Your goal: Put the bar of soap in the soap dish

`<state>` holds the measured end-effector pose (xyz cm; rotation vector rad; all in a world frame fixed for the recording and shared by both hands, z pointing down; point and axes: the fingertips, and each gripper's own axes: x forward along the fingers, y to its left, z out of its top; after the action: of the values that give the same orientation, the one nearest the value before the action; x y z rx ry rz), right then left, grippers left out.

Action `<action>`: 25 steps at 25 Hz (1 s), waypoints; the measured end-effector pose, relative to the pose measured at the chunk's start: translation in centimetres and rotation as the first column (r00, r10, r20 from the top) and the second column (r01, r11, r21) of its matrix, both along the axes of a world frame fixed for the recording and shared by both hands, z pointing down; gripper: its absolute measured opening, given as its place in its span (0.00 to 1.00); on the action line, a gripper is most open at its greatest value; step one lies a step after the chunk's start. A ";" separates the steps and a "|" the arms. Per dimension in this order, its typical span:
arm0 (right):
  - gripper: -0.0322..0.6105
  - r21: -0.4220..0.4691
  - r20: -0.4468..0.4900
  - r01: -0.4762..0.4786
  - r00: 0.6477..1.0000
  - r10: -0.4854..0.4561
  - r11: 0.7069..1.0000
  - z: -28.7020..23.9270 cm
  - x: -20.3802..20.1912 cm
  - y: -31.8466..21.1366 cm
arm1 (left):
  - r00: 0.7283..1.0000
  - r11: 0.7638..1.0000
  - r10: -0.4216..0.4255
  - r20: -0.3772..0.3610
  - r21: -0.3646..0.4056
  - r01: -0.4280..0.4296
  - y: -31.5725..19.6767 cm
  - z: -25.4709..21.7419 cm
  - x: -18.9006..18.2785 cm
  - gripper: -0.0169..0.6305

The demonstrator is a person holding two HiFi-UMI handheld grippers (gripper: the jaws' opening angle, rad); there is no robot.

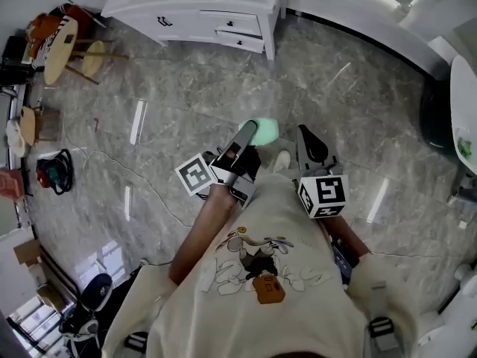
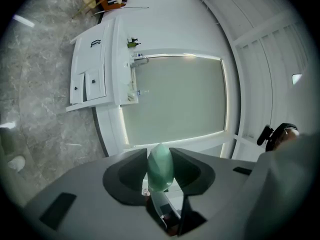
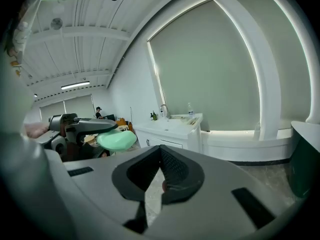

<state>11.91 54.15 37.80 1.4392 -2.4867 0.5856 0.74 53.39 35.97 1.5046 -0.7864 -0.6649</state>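
left gripper (image 1: 248, 131) holds soap (image 2: 160, 170); shirt (image 1: 223, 304) unreadable

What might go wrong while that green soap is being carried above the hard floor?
The left gripper pinches the bar of soap near one end, above the stone floor; soap is slick, so it may slip out and drop. With no soap dish in view, the carry may be long.

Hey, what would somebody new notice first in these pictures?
The mint-green bar of soap, clamped by the left gripper, held out above the marble floor. Then the white vanity cabinet at the head view's top, and the right gripper, jaws together and empty.
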 end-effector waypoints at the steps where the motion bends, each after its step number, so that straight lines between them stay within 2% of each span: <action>1: 0.06 0.003 -0.008 0.002 1.000 -0.002 1.000 0.1 0.1 -0.2 | 1.000 1.000 0.001 -0.002 0.002 -0.001 -0.2 0.1 0.1 0.25; 8: 0.06 0.015 0.023 0.009 1.000 -0.009 1.000 -0.2 0.8 -0.3 | 1.000 1.000 0.007 -0.023 0.013 -0.007 -0.4 0.1 1.6 0.25; 12: 0.06 0.037 -0.007 0.026 1.000 -0.026 0.999 -0.2 1.0 -0.2 | 1.000 1.000 0.013 -0.026 0.006 -0.013 -0.3 0.4 2.4 0.25; 18: 0.06 0.026 0.001 0.037 0.999 -0.037 0.999 0.6 2.0 0.2 | 1.000 1.000 0.014 -0.016 -0.001 -0.014 0.3 0.8 3.6 0.25; 25: 0.06 -0.020 0.007 0.081 0.997 -0.081 0.997 1.6 0.4 0.9 | 1.000 0.999 -0.020 -0.014 -0.040 0.019 1.5 1.6 2.3 0.25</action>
<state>12.28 55.09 39.43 1.3245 -2.5228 0.5984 3.01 54.88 37.54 1.4559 -0.7998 -0.6706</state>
